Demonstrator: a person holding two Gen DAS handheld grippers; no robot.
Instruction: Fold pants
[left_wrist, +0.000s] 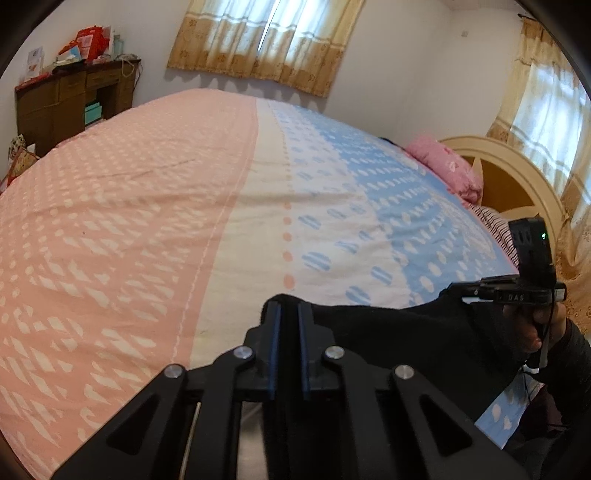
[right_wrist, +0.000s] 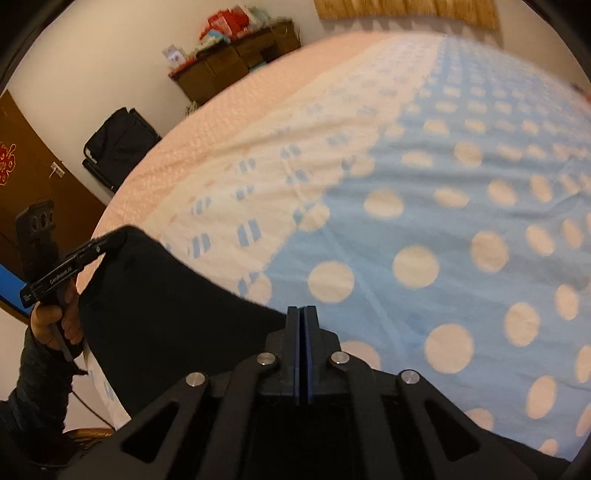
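Observation:
Black pants (left_wrist: 388, 332) lie stretched along the near edge of the bed, a dark band between my two grippers. My left gripper (left_wrist: 289, 306) is shut on the pants' left end, with black cloth pinched between its blue pads. The right wrist view shows that left gripper (right_wrist: 120, 236) at the far corner of the pants (right_wrist: 166, 314), held by a hand (right_wrist: 55, 325). My right gripper (right_wrist: 303, 310) has its jaws pressed together at the pants' right edge. In the left wrist view this right gripper (left_wrist: 452, 288) bites the cloth's corner.
The bed sheet (left_wrist: 147, 221) is pink, white and blue with dots. A pink pillow (left_wrist: 447, 166) and a cream headboard (left_wrist: 517, 177) sit at the right. A wooden desk (left_wrist: 74, 99) with clutter stands by the wall. A black bag (right_wrist: 122, 144) leans near a brown door (right_wrist: 29, 177).

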